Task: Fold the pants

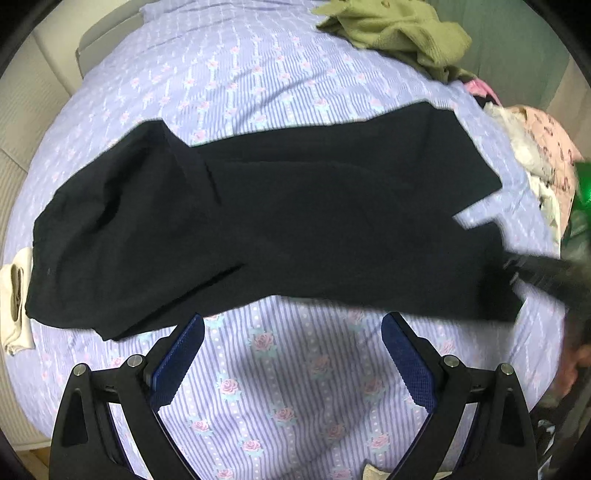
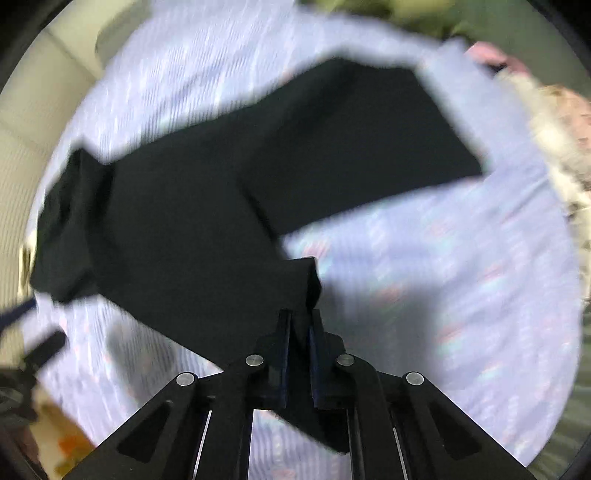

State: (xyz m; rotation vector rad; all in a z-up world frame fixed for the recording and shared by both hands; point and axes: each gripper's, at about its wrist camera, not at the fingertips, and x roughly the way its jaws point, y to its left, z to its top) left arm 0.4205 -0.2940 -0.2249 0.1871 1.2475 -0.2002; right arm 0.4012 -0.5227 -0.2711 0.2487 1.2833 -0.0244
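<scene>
Left tongs (image 1: pixel 291 354): blue-padded fingers (image 1: pixel 177 365) spread wide, nothing between them. They hover over the lilac striped bed sheet with pink roses (image 1: pixel 280 398), just short of the near edge of the pair of black fabric pants (image 1: pixel 280 221).

Pants lie flat across the bed ahead of the left tongs, waistband end to the tongs' left, leg ends to the right. One leg hem lies flat at far right; a notch of sheet shows between it and the nearer leg.

Right tongs (image 2: pixel 299 332): fingers pinched nearly together on a bunch of the black pants (image 2: pixel 192 236). Fabric runs between the pads and hangs down behind them. This is the nearer leg's end, lifted off the sheet (image 2: pixel 443 280); the other leg lies flat ahead and to the right of these tongs. Right view badly motion-blurred, so fine detail is lost.

In the left view, the right tongs show only as a dark smear (image 1: pixel 546 277) at the far right, at the pants' edge.

Beyond the pants, far right of the left tongs: crumpled olive-green knit garment (image 1: pixel 399 33). Right edge: heap of pink and white printed clothes (image 1: pixel 543 158). Left, touching the waistband end: small cream folded cloth (image 1: pixel 14 302).
</scene>
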